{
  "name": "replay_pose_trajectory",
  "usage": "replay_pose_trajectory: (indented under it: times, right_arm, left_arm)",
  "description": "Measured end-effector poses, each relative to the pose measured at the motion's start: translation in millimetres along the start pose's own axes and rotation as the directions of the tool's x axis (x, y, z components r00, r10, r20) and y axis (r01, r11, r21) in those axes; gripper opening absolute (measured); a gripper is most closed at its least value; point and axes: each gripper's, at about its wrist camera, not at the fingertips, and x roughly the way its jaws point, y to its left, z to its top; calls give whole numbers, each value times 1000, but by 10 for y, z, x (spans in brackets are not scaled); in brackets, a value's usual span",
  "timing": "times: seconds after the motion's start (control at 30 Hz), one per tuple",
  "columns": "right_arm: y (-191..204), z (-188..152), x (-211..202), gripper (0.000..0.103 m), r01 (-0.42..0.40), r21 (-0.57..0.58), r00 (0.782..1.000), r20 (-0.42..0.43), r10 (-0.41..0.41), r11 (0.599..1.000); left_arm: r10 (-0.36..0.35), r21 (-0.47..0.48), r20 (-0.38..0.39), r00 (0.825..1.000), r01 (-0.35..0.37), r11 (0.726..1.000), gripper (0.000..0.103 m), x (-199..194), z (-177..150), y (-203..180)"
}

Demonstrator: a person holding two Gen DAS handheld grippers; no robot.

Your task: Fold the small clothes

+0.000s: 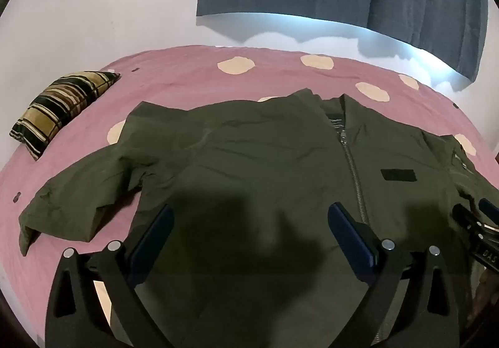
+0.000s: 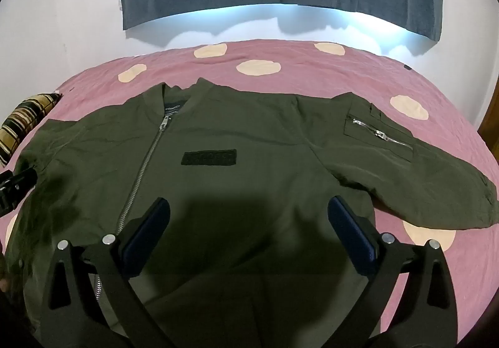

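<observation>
Olive-green zip-front bomber jacket (image 2: 237, 167) is lying flat on the pink spotted bed (image 2: 343, 73), collar far, sleeves pointing left-right; left tool (image 1: 251, 220) and right tool (image 2: 249, 210) are hovering spread apart, each nearer its own sleeve.

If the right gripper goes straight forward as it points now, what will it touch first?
Most likely the green jacket. The right gripper is open, with nothing between its fingers, and the jacket's front lies directly ahead. Depth is unclear.
</observation>
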Motion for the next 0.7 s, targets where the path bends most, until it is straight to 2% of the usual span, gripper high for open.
replay_pose_trajectory:
  times: [0.33, 0.7]
  right_arm:
    - [10, 2, 0, 101, 1, 0, 1000, -2, -1, 1000]
    - [3, 7, -2, 101, 1, 2, 1000, -2, -1, 1000]
  left_arm:
    - [0, 2, -17, 1000, 0, 1000, 98, 2, 72, -47]
    - [0, -20, -17, 1000, 0, 1000, 98, 27, -6, 5]
